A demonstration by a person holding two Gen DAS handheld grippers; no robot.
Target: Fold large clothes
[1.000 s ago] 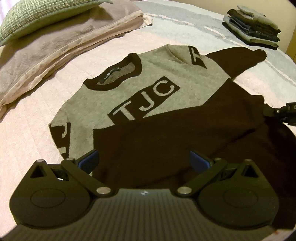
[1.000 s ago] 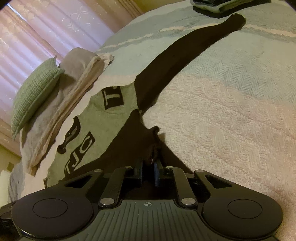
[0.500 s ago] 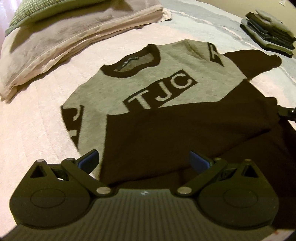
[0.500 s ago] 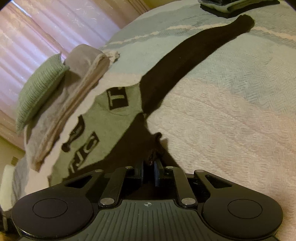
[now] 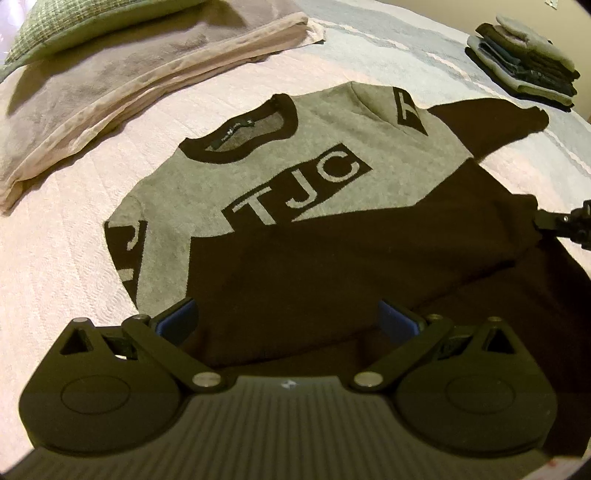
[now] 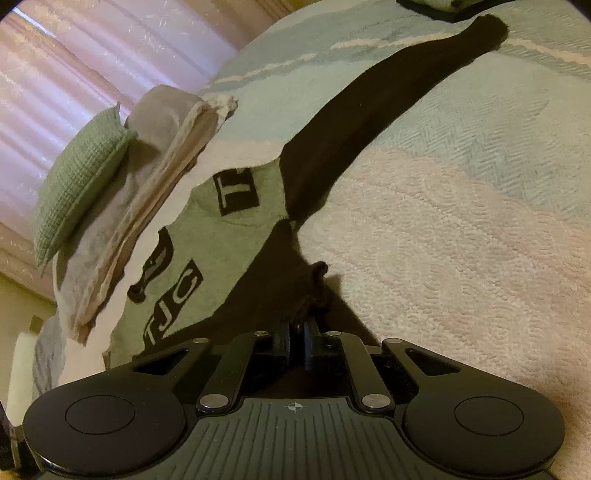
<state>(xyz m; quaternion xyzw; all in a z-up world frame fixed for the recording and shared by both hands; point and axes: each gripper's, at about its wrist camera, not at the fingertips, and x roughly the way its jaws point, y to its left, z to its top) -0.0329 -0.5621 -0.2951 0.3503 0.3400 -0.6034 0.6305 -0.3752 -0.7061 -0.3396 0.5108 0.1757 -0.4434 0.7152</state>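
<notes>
Sweater (image 5: 332, 206) — hem in right gripper (image 6: 297, 325)

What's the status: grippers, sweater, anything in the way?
Left gripper open over the sweater hem. Right gripper shut on the sweater's black edge. Sweater flat on the bed, one sleeve stretched out. Nothing blocking.

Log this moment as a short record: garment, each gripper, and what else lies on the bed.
garment: grey and black sweater lettered TJC, spread front-up on the bedspread
far sleeve: black, stretched out flat toward the clothes stack
left gripper: open, blue pads apart above the sweater's black lower part, gripping nothing
right gripper: shut on a bunched bit of the sweater's black side edge
also on bed: folded blankets with a green cushion on top
</notes>
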